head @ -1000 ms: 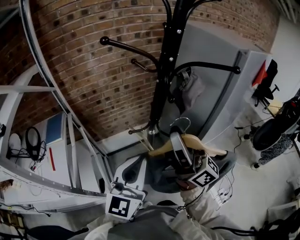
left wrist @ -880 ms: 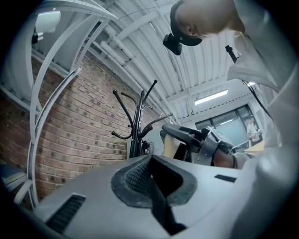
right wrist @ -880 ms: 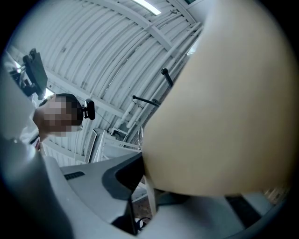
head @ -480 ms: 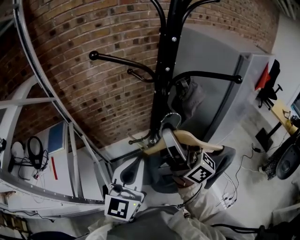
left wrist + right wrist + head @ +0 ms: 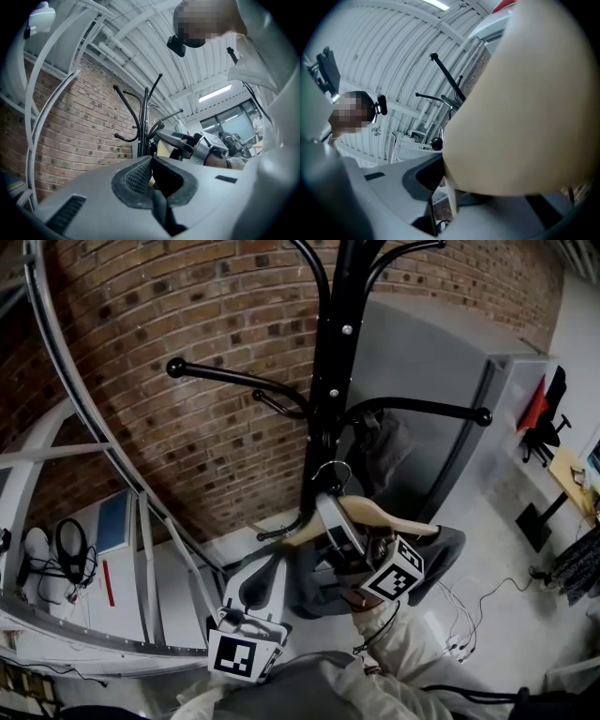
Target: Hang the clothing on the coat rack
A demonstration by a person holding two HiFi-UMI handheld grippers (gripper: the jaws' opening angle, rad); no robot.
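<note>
The black coat rack (image 5: pixel 326 381) stands against the brick wall, with knob-tipped arms pointing left (image 5: pixel 225 377) and right (image 5: pixel 422 407). My right gripper (image 5: pixel 349 538) is shut on a wooden hanger (image 5: pixel 380 516) that carries grey clothing (image 5: pixel 439 557). The hanger's metal hook (image 5: pixel 330 470) is up beside the pole, below the right arm. In the right gripper view the pale hanger (image 5: pixel 520 108) fills the frame between the jaws. My left gripper (image 5: pixel 255 589) stays low near my body, jaws together with nothing seen in them, and it points at the rack (image 5: pixel 143 126).
A grey cabinet (image 5: pixel 441 362) stands right behind the rack. White curved tubing (image 5: pixel 84 399) and a shelf with headphones (image 5: pixel 66 540) are to the left. Cables (image 5: pixel 459 615) lie on the floor at the right, where an office chair (image 5: pixel 544 413) stands further back.
The right gripper has lifted the hanger with the clothing up and left, bringing its hook closer to the pole. The left gripper has hardly moved.
</note>
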